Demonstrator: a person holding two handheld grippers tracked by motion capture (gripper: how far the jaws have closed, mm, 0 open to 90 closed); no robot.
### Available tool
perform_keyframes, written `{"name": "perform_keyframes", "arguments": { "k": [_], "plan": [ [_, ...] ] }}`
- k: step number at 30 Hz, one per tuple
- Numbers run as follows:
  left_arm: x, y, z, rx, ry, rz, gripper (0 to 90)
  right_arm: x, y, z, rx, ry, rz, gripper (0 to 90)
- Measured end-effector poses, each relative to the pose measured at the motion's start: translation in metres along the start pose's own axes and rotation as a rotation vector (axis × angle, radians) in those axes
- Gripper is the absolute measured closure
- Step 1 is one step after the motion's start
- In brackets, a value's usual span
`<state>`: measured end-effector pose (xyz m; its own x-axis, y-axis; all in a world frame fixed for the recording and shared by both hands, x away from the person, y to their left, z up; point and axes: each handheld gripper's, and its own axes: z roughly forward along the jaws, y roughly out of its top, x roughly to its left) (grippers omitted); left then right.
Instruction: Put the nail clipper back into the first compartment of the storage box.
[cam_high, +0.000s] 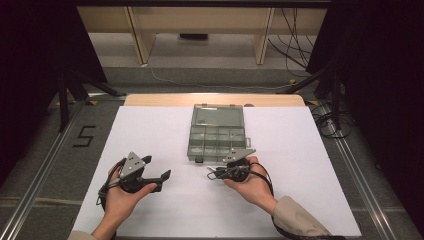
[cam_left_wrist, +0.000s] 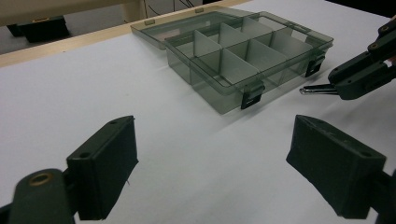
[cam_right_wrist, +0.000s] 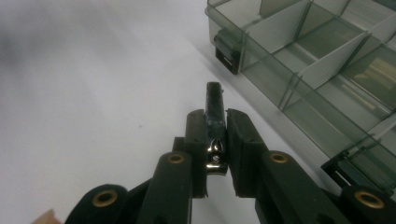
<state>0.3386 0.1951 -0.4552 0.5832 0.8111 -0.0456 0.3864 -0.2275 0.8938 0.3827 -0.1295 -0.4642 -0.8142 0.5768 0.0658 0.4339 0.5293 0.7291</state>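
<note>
A: What is the right gripper (cam_high: 218, 173) holding?

B: A small metal tool, probably a nail clipper (cam_right_wrist: 215, 122), though the right gripper view is too dark at its tip to be sure. The jaws are clamped on its sides, with its chrome end back between them and its dark end sticking out ahead.

A: Which way does it lie?

B: In the high view its long axis runs left to right, tip pointing left, just in front of the near edge of the compartment box (cam_high: 216, 141). It looks lifted slightly off the white table (cam_high: 300, 150).

A: Why hold it there?

B: My guess is it's headed for one of the empty compartments. The lid is laid back on the far side, so every cell is reachable from above.

A: And the left gripper (cam_high: 156, 173)?

B: Jaws spread wide with nothing between them, waiting near the left, well apart from the box, perhaps to steady it
</note>
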Motion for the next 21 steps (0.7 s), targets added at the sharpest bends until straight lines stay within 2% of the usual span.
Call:
{"name": "perform_keyframes", "arguments": {
  "k": [12,21],
  "plan": [
    [-0.001,0.0,0.0,-0.003,0.002,-0.013,14.6,-0.004,0.011,-0.01,-0.04,-0.016,0.019,79.8],
    [-0.001,0.0,0.0,-0.004,0.003,-0.016,14.6,-0.006,0.017,-0.011,-0.063,-0.029,0.014,79.8]
  ]
}}
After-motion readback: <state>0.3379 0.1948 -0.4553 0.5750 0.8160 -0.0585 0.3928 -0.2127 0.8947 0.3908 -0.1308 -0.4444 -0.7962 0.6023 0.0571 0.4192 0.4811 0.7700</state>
